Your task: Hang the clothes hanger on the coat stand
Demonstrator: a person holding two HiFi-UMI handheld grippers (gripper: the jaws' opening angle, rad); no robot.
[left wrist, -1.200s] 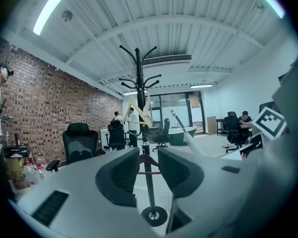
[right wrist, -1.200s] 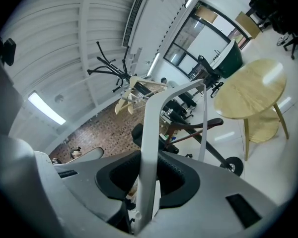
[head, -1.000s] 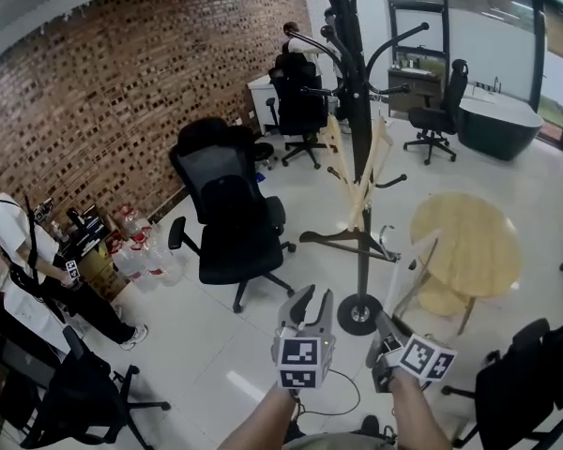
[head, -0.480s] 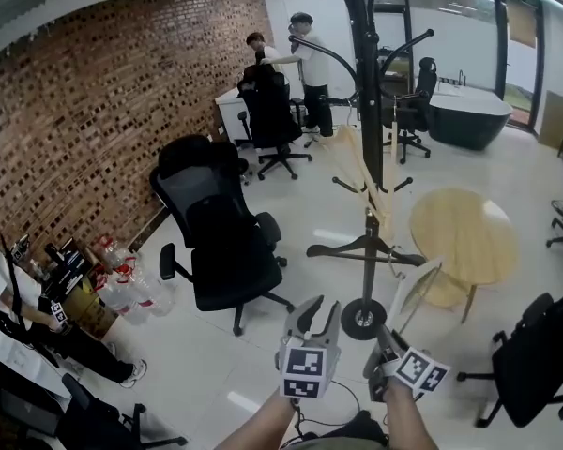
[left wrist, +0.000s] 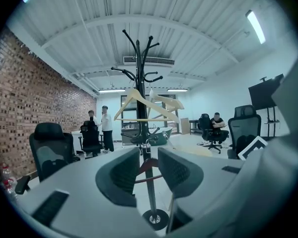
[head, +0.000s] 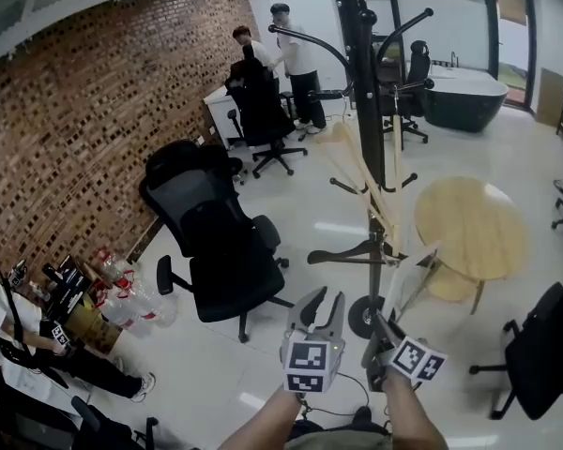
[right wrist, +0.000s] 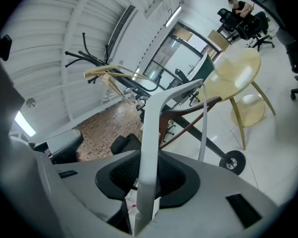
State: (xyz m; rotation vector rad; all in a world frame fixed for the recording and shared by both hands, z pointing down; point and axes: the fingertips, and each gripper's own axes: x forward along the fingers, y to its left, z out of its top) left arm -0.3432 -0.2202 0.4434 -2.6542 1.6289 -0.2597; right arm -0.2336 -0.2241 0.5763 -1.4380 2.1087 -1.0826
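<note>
- The right gripper (head: 377, 331) (right wrist: 148, 175) has its jaws clamped on the lower end of a white hanger (head: 415, 262) (right wrist: 154, 133), which rises slanted towards the coat stand (head: 364, 92) and is not on any peg.
- The left gripper (head: 322, 303) (left wrist: 149, 157) is empty, its jaws apart, beside the right one.
- The stand's base sits on the floor between a black chair (head: 211, 242) and a round table (head: 464, 228).
- Wooden hangers (head: 361, 172) hang from the stand's upper pegs, with a dark hanger (head: 352, 251) lower on the pole.
- A box (head: 94, 322) sits at the foot of the brick wall, with bottles (head: 122, 293) beside it; its contents cannot be made out.
</note>
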